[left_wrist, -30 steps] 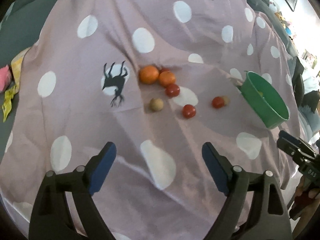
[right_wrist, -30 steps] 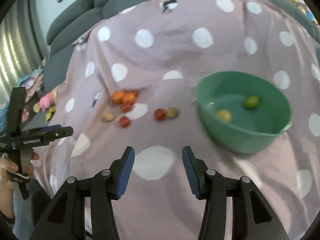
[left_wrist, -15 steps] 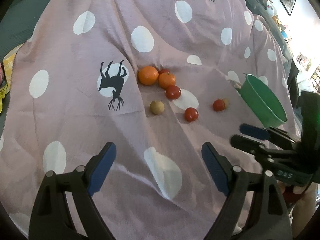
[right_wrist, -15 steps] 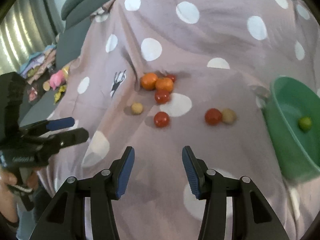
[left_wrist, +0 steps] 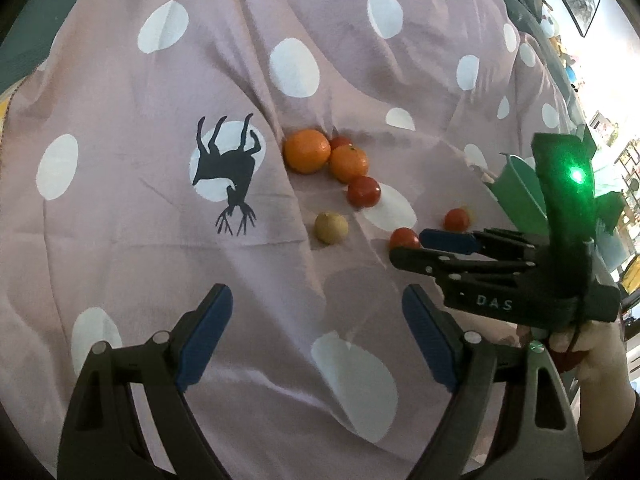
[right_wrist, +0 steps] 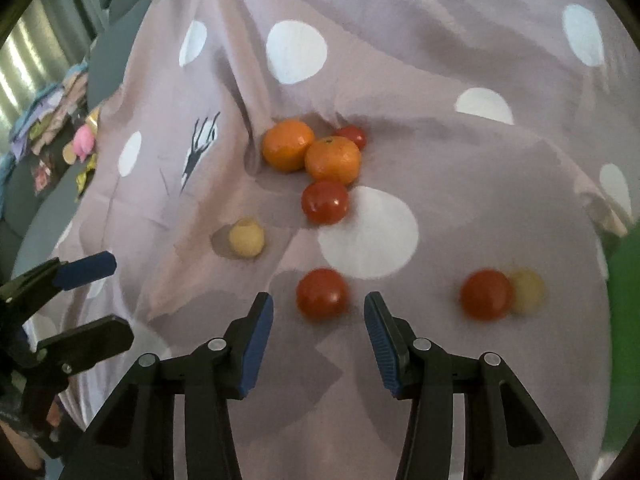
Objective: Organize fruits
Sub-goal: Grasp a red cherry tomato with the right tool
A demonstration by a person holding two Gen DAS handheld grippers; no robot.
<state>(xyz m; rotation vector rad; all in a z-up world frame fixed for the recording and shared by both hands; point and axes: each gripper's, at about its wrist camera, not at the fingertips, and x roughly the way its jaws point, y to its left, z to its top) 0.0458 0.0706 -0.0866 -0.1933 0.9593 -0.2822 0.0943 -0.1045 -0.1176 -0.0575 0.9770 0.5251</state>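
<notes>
The small round red tomato (right_wrist: 322,294) sits just ahead of my right tongs (right_wrist: 319,334), lined up with their gap, jaws apart and empty. I should ease down level and straddle it before squeezing gently. My left tongs (left_wrist: 316,338) hang wide apart and empty over the mauve spotted cloth (left_wrist: 120,208).

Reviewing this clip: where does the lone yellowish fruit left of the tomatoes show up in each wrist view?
Left wrist view: the yellowish fruit sits near centre, below the two oranges.
Right wrist view: the yellowish fruit lies left of centre, lower left of the oranges.
Shared landmark: the black deer print, left of the oranges in both.
</notes>
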